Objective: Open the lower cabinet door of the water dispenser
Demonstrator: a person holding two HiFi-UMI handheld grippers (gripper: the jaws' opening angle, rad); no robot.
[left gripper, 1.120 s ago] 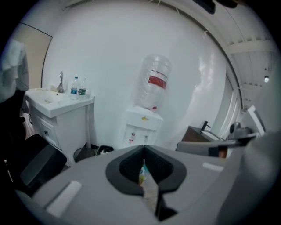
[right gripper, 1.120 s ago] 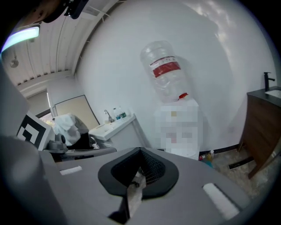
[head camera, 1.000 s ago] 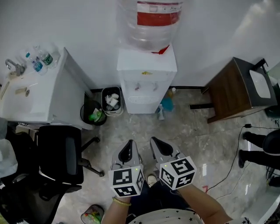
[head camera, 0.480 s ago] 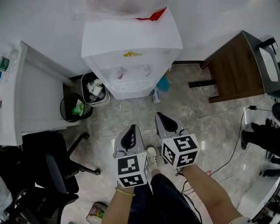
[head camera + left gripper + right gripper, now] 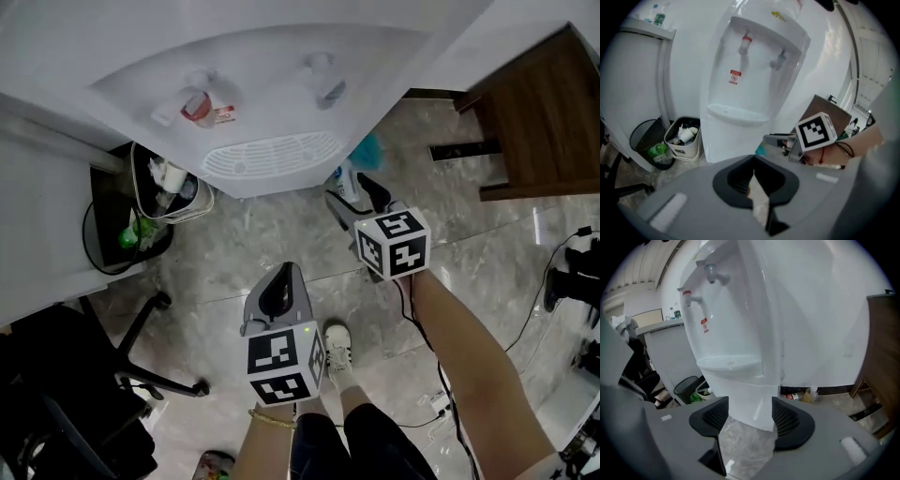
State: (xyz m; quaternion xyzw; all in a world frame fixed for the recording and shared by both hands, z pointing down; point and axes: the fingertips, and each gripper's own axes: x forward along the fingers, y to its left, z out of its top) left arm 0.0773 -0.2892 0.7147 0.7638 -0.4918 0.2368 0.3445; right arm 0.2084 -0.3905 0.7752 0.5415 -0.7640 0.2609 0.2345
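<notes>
Dispenser (image 5: 272, 103) stands white against the wall w/ two taps over a drip tray (image 5: 270, 155); its lower cabinet door (image 5: 751, 401) is closed, facing the person. Right gripper (image 5: 352, 197) is the nearer one, just beside the dispenser's front right corner, low over the marble floor (image 5: 281, 244). Its fingers (image 5: 710, 414) have just been opening & stand wide, nothing between them; the door shows beyond the gap, untouched. Left gripper (image 5: 279, 274) hangs further back, well apart from the dispenser, fingers together on nothing. White bin (image 5: 171, 187) & black bin (image 5: 112, 234) sit left of the dispenser, wooden cabinet (image 5: 534, 103) to its right.
</notes>
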